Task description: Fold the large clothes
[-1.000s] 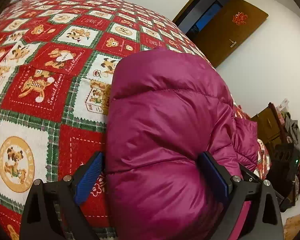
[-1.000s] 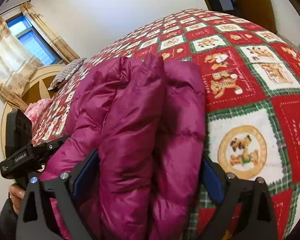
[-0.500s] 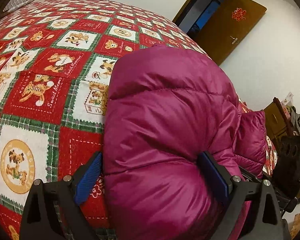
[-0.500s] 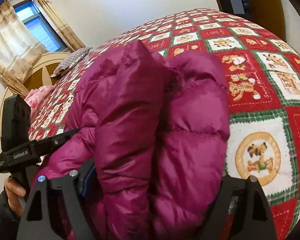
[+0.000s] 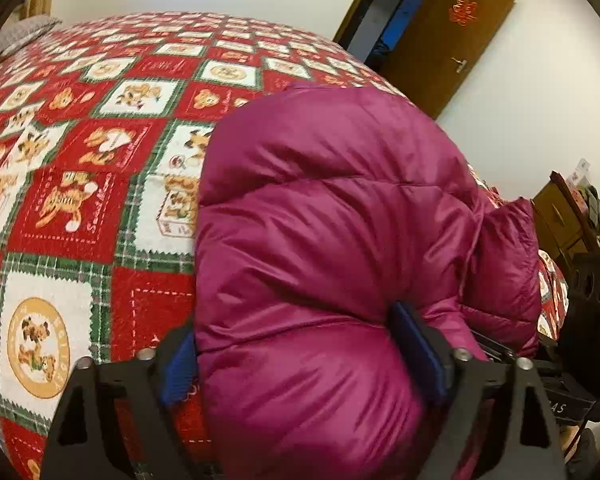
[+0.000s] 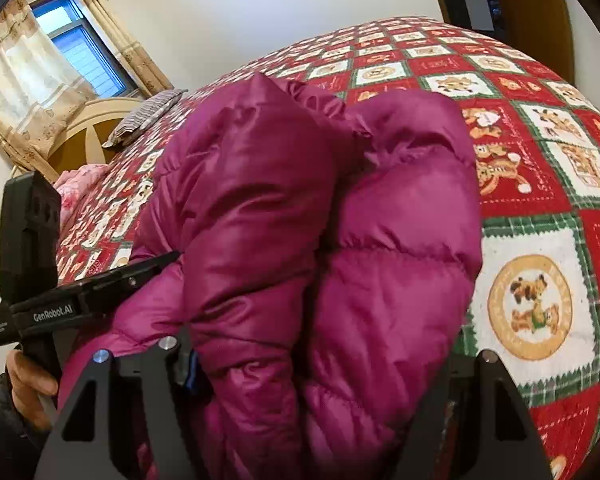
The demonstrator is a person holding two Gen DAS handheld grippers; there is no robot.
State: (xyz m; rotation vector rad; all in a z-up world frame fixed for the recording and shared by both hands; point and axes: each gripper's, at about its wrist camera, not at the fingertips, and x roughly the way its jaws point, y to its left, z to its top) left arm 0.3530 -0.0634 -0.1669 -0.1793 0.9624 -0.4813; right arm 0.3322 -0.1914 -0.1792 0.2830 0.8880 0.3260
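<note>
A puffy magenta down jacket (image 5: 332,240) lies bunched and folded on the bed's red, green and white teddy-bear quilt (image 5: 80,200). My left gripper (image 5: 300,356) has its jaws wide apart with a thick roll of the jacket filling the gap between the blue pads. My right gripper (image 6: 320,356) also straddles a thick bundle of the jacket (image 6: 320,220) with its jaws wide. The left gripper's black body (image 6: 80,304) shows at the left of the right wrist view, pressed into the jacket's side.
A brown door (image 5: 440,40) stands open at the far side of the bed. A dark dresser with clothes (image 5: 572,216) is at the right. A headboard, striped pillow (image 6: 144,116) and curtained window (image 6: 60,56) lie at the bed's head.
Both grippers have pushed further into the jacket. The bundle has risen and bulged between the jaws, and both views have shifted slightly.
</note>
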